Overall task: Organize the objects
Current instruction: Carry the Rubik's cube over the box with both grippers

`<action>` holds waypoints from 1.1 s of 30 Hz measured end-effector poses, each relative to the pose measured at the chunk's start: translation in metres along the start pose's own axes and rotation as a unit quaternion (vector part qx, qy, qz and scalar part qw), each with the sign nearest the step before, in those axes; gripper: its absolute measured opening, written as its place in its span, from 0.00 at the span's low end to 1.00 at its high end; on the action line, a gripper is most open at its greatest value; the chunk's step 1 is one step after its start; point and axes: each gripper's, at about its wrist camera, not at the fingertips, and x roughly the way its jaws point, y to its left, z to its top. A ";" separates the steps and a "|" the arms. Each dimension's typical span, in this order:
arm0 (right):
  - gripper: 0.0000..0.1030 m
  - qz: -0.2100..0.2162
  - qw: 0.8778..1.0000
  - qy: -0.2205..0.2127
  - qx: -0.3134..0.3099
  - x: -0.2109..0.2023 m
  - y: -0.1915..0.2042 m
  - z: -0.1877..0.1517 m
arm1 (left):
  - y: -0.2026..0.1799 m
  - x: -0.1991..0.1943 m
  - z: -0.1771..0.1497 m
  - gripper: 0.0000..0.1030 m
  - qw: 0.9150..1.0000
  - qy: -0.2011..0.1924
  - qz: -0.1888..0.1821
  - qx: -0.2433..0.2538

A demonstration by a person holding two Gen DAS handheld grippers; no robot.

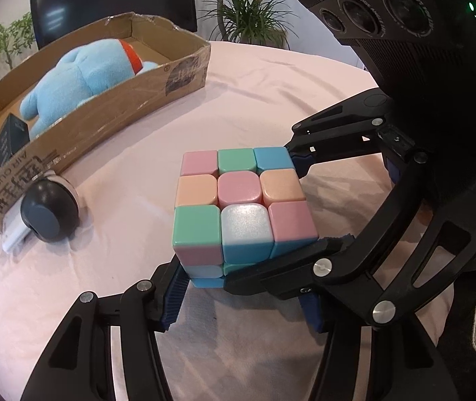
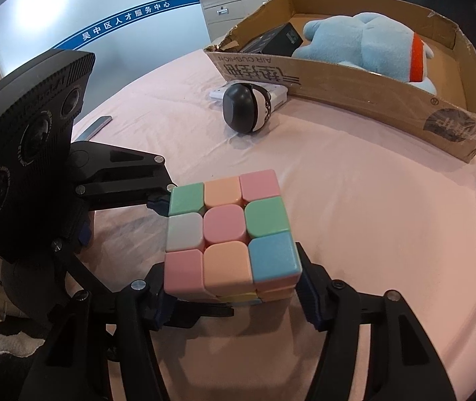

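A pastel puzzle cube sits on the pink tablecloth, also in the right wrist view. Both grippers are around it from different sides. My right gripper has its blue pads against the cube's two side faces. My left gripper has one pad at the cube's lower left edge; its other finger is hidden behind the right gripper. In the right wrist view the left gripper's far finger touches the cube's back corner.
A cardboard box holds a blue plush toy and a dark box. A round black-and-white toy and a white device lie beside the box. A grey flat object lies far left.
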 end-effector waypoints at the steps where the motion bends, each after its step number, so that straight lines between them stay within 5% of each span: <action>1: 0.57 -0.001 1.000 -0.003 -0.001 -0.002 0.000 0.000 | 0.000 -0.001 0.002 0.55 1.000 -0.001 0.002 0.003; 33: 0.55 -0.075 0.992 -0.101 -0.004 -0.069 -0.059 0.079 | 0.033 -0.014 0.129 0.54 0.995 -0.060 0.030 0.078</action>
